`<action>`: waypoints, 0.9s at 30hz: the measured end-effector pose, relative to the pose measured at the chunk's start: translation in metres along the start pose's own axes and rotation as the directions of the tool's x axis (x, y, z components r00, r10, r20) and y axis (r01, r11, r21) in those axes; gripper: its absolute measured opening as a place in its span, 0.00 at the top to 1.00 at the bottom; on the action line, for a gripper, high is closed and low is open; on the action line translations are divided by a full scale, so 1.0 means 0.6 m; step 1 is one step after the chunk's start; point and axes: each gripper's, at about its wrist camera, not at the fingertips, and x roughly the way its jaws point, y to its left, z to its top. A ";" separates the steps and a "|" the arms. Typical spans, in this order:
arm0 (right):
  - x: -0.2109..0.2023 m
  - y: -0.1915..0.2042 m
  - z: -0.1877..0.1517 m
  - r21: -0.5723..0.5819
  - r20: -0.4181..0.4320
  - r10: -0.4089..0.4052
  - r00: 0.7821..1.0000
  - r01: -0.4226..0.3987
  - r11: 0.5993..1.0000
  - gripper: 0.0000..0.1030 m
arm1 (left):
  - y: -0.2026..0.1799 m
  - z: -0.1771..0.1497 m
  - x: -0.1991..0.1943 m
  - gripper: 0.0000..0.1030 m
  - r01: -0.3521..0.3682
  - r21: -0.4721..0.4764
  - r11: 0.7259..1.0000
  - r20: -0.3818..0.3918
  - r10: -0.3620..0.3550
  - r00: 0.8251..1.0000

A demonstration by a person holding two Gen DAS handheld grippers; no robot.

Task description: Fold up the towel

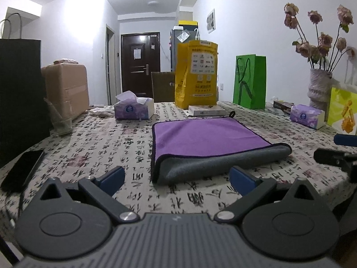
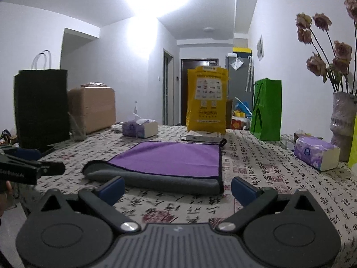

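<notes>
A purple towel (image 1: pixel 205 136) with a grey underside lies folded on the patterned tablecloth (image 1: pixel 100 143), its grey fold facing me. It also shows in the right wrist view (image 2: pixel 169 158). My left gripper (image 1: pixel 176 177) is open and empty, just short of the towel's near fold. My right gripper (image 2: pixel 177 189) is open and empty, close before the grey fold. The right gripper shows at the right edge of the left wrist view (image 1: pixel 339 154). The left gripper shows at the left edge of the right wrist view (image 2: pixel 29 167).
A black phone (image 1: pixel 22 169) lies at the near left. Tissue packs (image 1: pixel 133 107) (image 1: pixel 306 116), a yellow bag (image 1: pixel 196 73), a green bag (image 1: pixel 250 81), a white box (image 1: pixel 206 110), a cardboard box (image 1: pixel 67 89), a black bag (image 1: pixel 20 93) and a flower vase (image 1: pixel 319 87) ring the table.
</notes>
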 end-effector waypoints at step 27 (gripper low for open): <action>0.258 -0.117 0.024 0.034 -0.294 0.101 0.950 -0.095 0.995 0.64 | 0.052 0.022 0.200 0.65 0.133 -0.066 0.989 -0.216 -0.144 0.966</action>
